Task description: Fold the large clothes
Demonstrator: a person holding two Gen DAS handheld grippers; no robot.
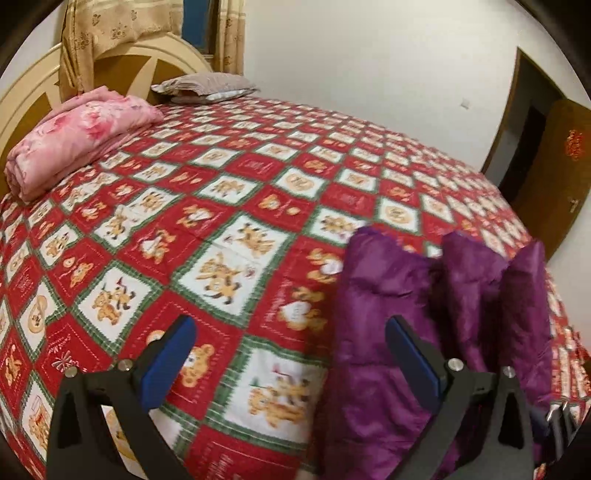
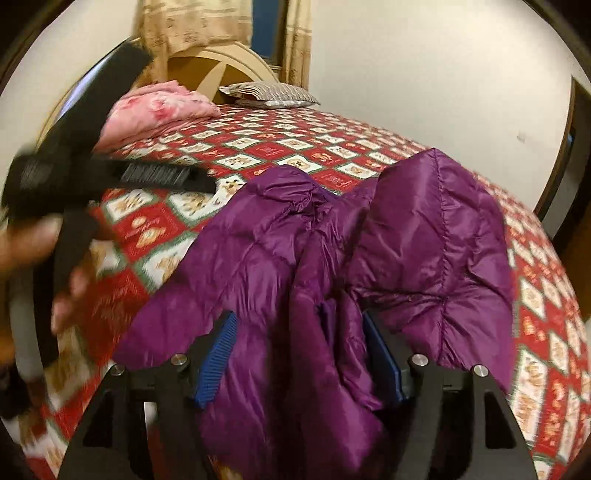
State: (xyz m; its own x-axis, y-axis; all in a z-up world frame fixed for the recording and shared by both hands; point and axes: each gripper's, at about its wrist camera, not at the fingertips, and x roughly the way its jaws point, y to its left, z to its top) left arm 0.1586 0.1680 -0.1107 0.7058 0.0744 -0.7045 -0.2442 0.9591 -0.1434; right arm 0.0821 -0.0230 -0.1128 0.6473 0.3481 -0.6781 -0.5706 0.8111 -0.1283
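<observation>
A purple puffer jacket (image 2: pixel 406 251) lies bunched on the bed's red patterned quilt (image 2: pixel 258 147). My right gripper (image 2: pixel 299 354) has a thick fold of the jacket between its blue pads (image 2: pixel 218 358) and grips it. In the left wrist view the jacket (image 1: pixel 424 314) lies at the right. My left gripper (image 1: pixel 291 354) is open and empty above the quilt (image 1: pixel 184 221), just left of the jacket. The left gripper also shows, blurred, in the right wrist view (image 2: pixel 74 177) at the left, held in a hand.
A folded pink blanket (image 1: pixel 74 140) and a grey pillow (image 1: pixel 207 86) lie at the headboard (image 1: pixel 33 85). Curtains (image 1: pixel 110 33) hang behind. A brown door (image 1: pixel 550 173) stands at the right, past the bed's far edge.
</observation>
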